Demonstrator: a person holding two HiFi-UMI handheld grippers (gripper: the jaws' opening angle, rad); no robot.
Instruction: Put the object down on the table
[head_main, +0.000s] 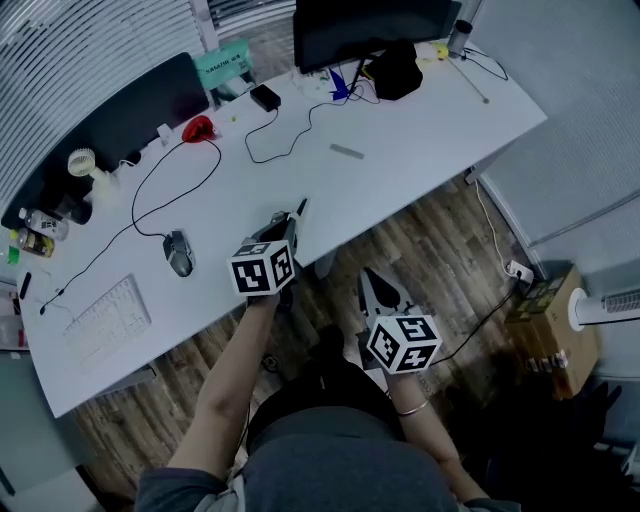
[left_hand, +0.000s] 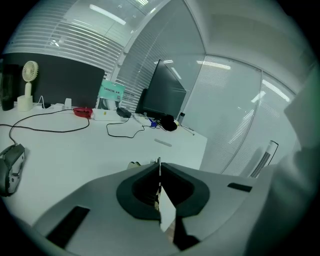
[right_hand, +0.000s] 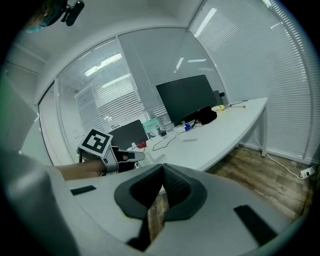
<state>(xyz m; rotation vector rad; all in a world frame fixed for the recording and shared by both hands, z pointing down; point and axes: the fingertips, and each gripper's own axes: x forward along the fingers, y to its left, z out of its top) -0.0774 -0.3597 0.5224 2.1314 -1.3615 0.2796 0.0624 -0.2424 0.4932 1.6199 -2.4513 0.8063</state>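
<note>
Thin flat object: clamped edge-on between the pads of the left gripper, tip protruding just past the jaw ends. Visible in the head view as a dark sliver ahead of the left gripper. Positioned over the near edge of the white table, right of the mouse. Contact with the table top not determinable.

Left gripper: jaws fully closed on the thin flat object, no gap at the pads. Pointed toward the far side of the table.

Right gripper: jaws closed together, nothing between them. Held over the wood floor, near side of the table edge, right of the left gripper and well apart from it. Located in the head view at.

On the table, nearest first:
- mouse, just left of the left gripper;
- keyboard, near left;
- black cable, looping from the mouse area toward a red item;
- small grey strip, mid-table, lying alone;
- small fan, far left;
- monitor, far edge, with a black pouch just beside its base.
</note>
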